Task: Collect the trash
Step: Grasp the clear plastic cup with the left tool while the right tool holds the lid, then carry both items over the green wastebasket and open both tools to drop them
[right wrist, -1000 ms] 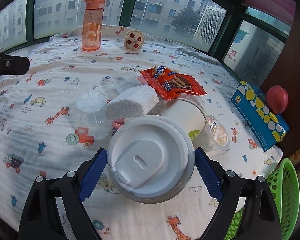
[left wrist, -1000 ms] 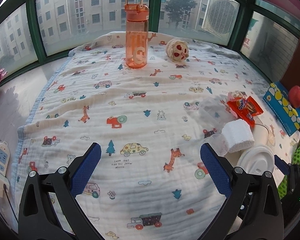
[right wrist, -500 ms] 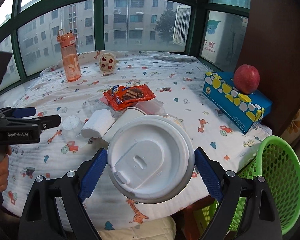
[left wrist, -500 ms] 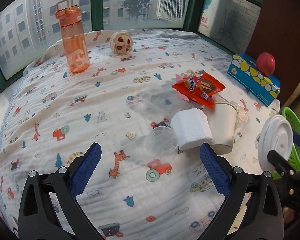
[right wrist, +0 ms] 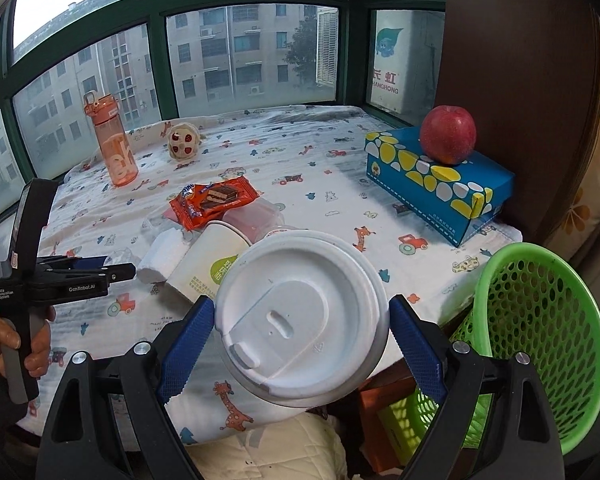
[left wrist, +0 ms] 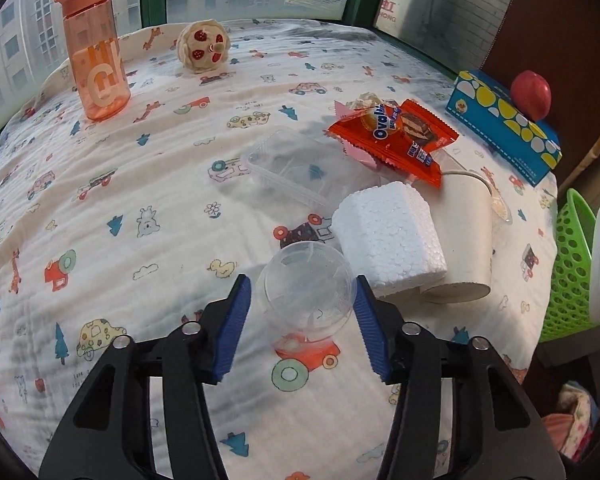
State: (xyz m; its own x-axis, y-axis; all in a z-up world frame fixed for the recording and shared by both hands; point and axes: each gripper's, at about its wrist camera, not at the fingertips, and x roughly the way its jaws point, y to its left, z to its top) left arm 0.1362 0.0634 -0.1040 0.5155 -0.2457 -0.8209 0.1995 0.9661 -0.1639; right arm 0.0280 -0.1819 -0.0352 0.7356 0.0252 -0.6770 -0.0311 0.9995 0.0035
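Evidently the collecting is barely begun: the right gripper (right wrist: 300,344) is clenched on a white cup lid (right wrist: 300,320), held off the bed's near edge beside the green basket (right wrist: 540,320), not yet over its mouth, and nothing shows as dropped in so far as the mesh lets me see. The left gripper (left wrist: 304,304) stands released, its blue pads either side of a clear plastic cup (left wrist: 306,288) lying near the bed's near edge, the right pad close to or touching it, the left pad a little apart. Just beyond the cup lies a white foam block (left wrist: 388,236), touching a tipped paper cup (left wrist: 464,236); farther toward the right edge sit a clear tray (left wrist: 292,168) and a red snack wrapper (left wrist: 396,136). All of that is left. The lid is round, rigid and clean, with a raised sip tab, tilted in the jaws.
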